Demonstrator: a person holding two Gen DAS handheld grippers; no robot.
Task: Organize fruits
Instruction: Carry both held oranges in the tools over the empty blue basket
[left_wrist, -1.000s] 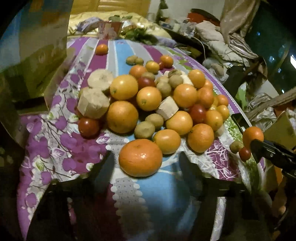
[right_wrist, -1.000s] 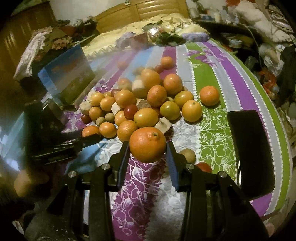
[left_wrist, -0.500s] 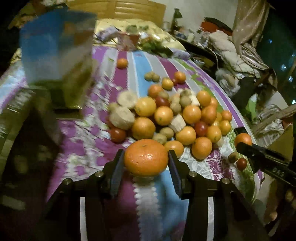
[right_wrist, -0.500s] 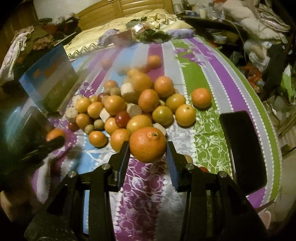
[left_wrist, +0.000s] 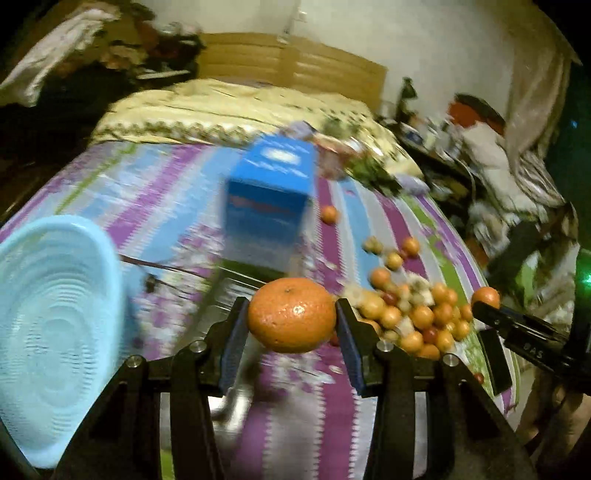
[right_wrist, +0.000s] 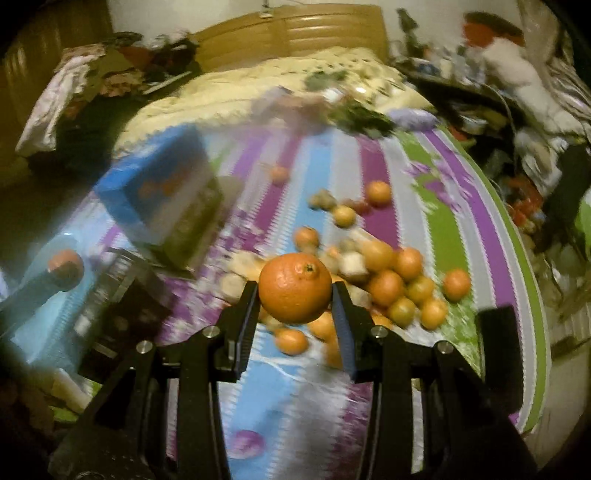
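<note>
My left gripper (left_wrist: 291, 319) is shut on a large orange (left_wrist: 291, 314) and holds it above the striped tablecloth. A light blue basket (left_wrist: 55, 332) stands at the left of that view. My right gripper (right_wrist: 294, 295) is shut on another orange (right_wrist: 294, 291), lifted over the fruit pile (right_wrist: 388, 280). The pile of oranges, small red and brown fruits also shows in the left wrist view (left_wrist: 413, 314), to the right. The right gripper with its orange appears at the right edge of the left view (left_wrist: 487, 297). The left gripper's orange shows at far left in the right wrist view (right_wrist: 64, 264).
A blue box (left_wrist: 269, 206) stands on the cloth behind my left gripper; it also shows in the right wrist view (right_wrist: 162, 199). A black phone (right_wrist: 498, 354) lies near the table's right edge. A bed and clutter lie beyond the table.
Both grippers have swung left with their oranges. The left one closed on its orange, lifted it and turned toward the blue basket, which has come into view.
</note>
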